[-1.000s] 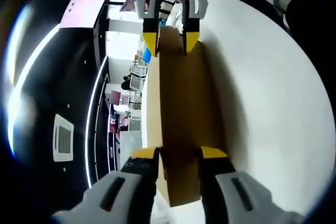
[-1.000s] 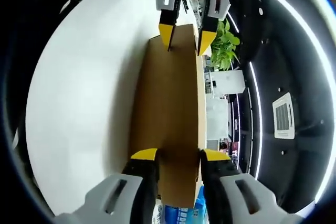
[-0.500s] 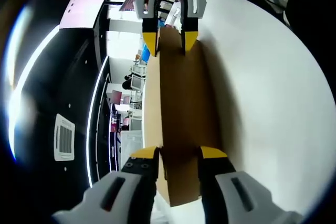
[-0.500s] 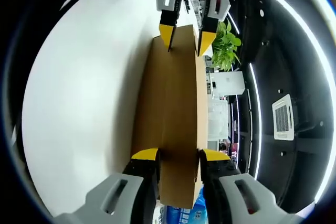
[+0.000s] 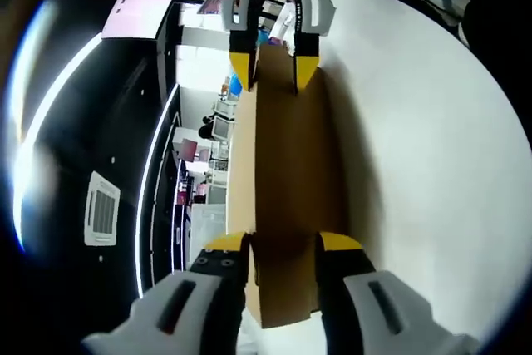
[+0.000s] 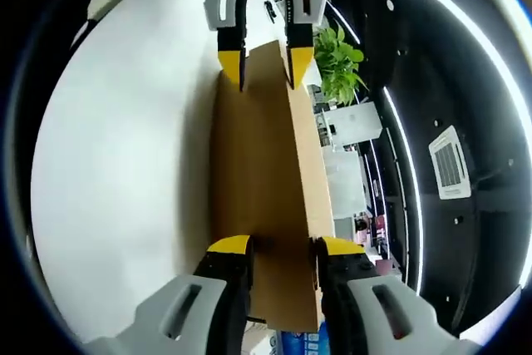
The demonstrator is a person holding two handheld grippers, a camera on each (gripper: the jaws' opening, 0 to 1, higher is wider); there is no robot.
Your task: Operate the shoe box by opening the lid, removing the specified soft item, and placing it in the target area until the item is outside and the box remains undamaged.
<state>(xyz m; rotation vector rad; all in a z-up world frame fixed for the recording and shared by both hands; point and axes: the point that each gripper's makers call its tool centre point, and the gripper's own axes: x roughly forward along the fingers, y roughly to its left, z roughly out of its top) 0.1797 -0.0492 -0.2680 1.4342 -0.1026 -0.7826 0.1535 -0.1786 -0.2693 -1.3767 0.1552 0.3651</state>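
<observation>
The cardboard lid (image 5: 287,197) is held off the white bench (image 5: 432,180) between the two tools, the left tool (image 5: 283,243) clamped on one end and the right tool (image 6: 278,245) clamped on the other; my worry is that uneven pull or a hard squeeze could crease or tear the thin panel, or let one end slip. The box body and the soft item inside are hidden, so I cannot tell where they sit.
</observation>
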